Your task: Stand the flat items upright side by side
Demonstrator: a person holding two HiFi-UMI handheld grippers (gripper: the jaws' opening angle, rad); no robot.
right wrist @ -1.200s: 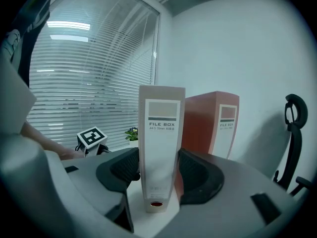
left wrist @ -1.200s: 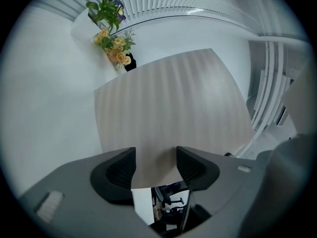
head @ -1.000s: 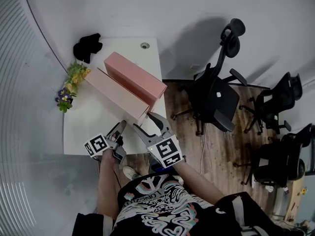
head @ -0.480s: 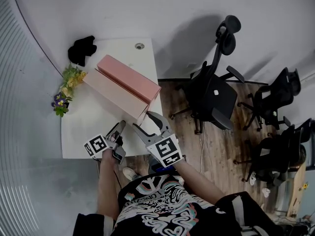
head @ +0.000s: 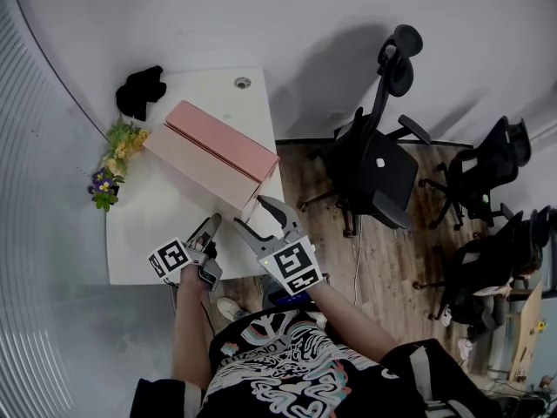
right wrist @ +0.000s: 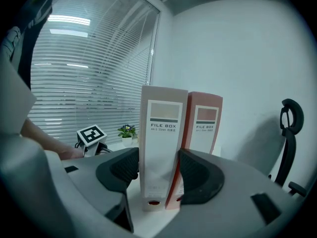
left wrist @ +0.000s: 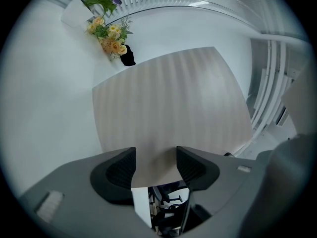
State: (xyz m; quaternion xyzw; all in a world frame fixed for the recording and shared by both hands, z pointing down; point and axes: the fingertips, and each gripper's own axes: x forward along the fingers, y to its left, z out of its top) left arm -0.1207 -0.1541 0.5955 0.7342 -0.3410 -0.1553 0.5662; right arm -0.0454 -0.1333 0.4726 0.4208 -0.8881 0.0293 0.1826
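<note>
On the white table (head: 152,233) we see both file boxes standing upright, pressed together side by side. The pale box (head: 200,171) is on the side nearer the flowers (head: 117,151), and the pink box (head: 224,138) is on the side toward the office chair (head: 379,168). They run slantwise from the table's near edge toward its far end, where a black bundle (head: 141,90) lies in the corner. Our left gripper (head: 207,229) hovers at the near edge, facing the pale box's broad side, with its jaws apart and nothing pinched. Our right gripper (head: 254,216) points at the labelled narrow ends. Its jaws are spread wide, framing the pale box's end just beyond the pads without squeezing it.
</note>
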